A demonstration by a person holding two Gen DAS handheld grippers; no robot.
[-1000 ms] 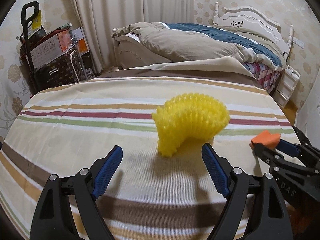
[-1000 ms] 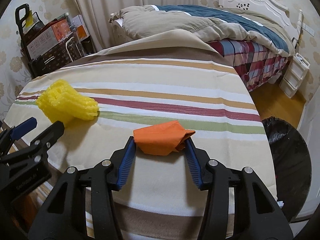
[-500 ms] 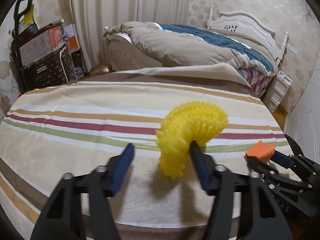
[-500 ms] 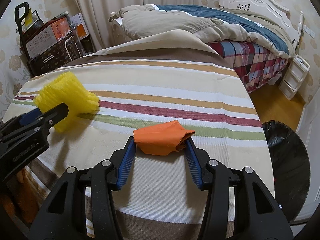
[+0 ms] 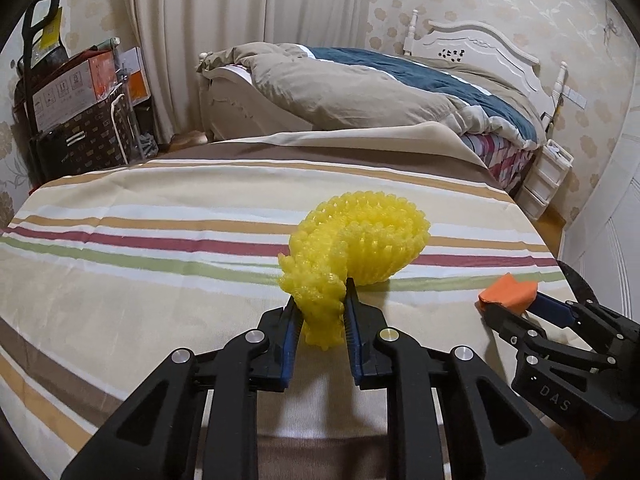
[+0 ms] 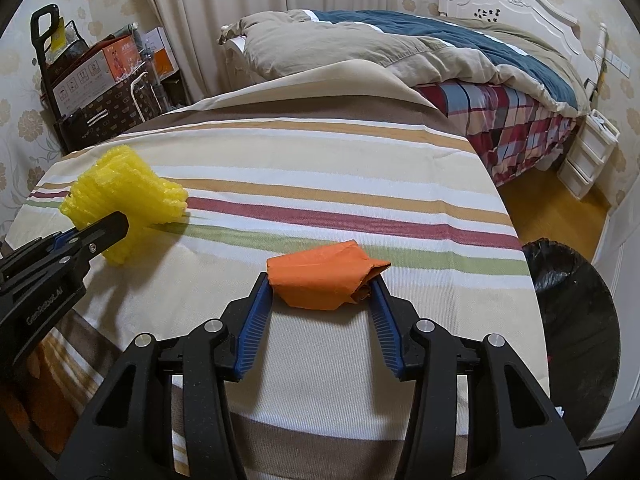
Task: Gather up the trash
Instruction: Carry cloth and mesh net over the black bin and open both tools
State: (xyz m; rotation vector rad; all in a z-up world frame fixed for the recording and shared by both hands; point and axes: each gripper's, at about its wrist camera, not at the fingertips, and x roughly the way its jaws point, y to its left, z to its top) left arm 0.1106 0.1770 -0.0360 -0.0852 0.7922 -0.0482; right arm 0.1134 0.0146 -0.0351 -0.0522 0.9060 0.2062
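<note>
A yellow foam net lies curled on the striped tablecloth. My left gripper is shut on its near end. The net also shows at the left of the right wrist view, with the left gripper on it. My right gripper is shut on a crumpled orange paper wad just above the cloth. That wad also shows at the right of the left wrist view. A black trash bag bin stands on the floor beyond the table's right edge.
A bed with a beige and blue duvet stands behind the table. Boxes and a cart are at the back left. A small white drawer unit stands by the bed at the right.
My left gripper moved forward and closed on the near end of the yellow foam net. My right gripper kept holding the orange wad in place.
</note>
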